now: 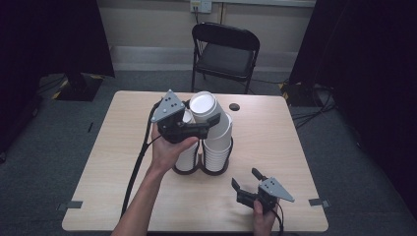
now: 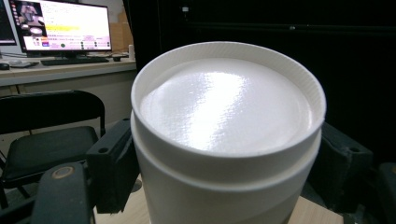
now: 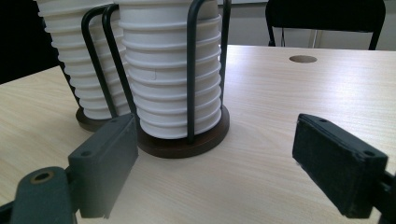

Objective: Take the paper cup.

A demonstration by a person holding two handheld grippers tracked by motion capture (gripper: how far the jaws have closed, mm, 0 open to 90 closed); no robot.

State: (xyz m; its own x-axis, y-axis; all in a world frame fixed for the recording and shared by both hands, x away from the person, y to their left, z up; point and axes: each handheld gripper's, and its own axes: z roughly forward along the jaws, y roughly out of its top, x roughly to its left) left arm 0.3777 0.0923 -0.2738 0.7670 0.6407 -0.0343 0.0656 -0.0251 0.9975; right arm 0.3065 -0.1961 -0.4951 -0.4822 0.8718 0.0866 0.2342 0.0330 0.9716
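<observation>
- The left gripper (image 1: pixel 209 127) holds a white paper cup (image 1: pixel 204 109) upside down, its jaws pressed on both sides; the cup sits tilted over the right stack of white ribbed paper cups (image 1: pixel 218 147).
- This stack stands in a black wire holder with round dark wooden bases (image 3: pixel 187 140); the second stack of white cups (image 1: pixel 187 156) is just beside it, partly hidden behind the left hand (image 1: pixel 169 150).
- The right gripper (image 1: pixel 244 184) rests low near the front edge of the light wooden desk (image 1: pixel 275 142), jaws wide and holding nothing, apart from the holder.
- The desk around the holder is bare, with a small round hole (image 1: pixel 234 106) near the back edge.
- A black folding chair (image 1: pixel 223 54) stands behind the desk; a lit computer monitor (image 2: pixel 63 25) is on another table.
</observation>
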